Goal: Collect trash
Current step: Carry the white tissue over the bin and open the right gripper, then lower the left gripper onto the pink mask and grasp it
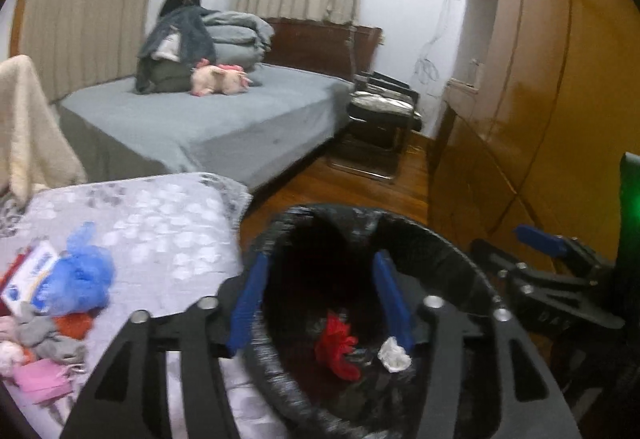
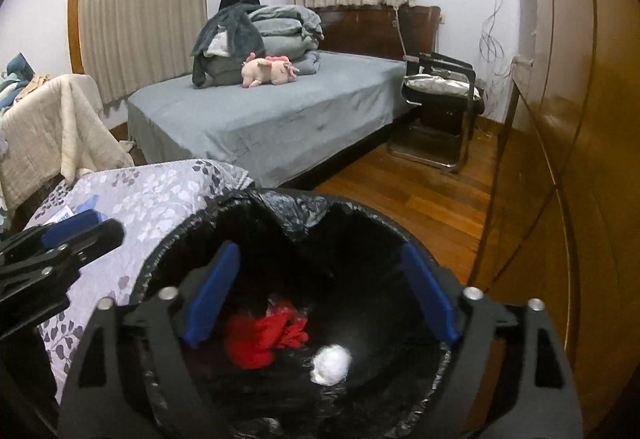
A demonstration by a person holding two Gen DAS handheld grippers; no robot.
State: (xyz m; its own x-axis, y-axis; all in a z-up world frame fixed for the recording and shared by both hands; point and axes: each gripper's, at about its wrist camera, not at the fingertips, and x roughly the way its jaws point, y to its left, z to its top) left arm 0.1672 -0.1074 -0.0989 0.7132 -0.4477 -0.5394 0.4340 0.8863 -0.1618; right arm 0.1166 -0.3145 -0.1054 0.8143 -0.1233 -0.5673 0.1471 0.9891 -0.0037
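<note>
While both views show the bin (image 2: pixel 360 223), only left shows blue mesh (image 1: pixel 86 271).

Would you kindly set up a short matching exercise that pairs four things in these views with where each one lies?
Things:
1. white crumpled wad
2. pink plush toy
3. blue mesh pouf
4. cream blanket

Places:
A. on the grey bed
B. on the floral table cover
C. inside the black-lined bin
D. draped over furniture at the left

Pairs: 1-C, 2-A, 3-B, 4-D
</note>
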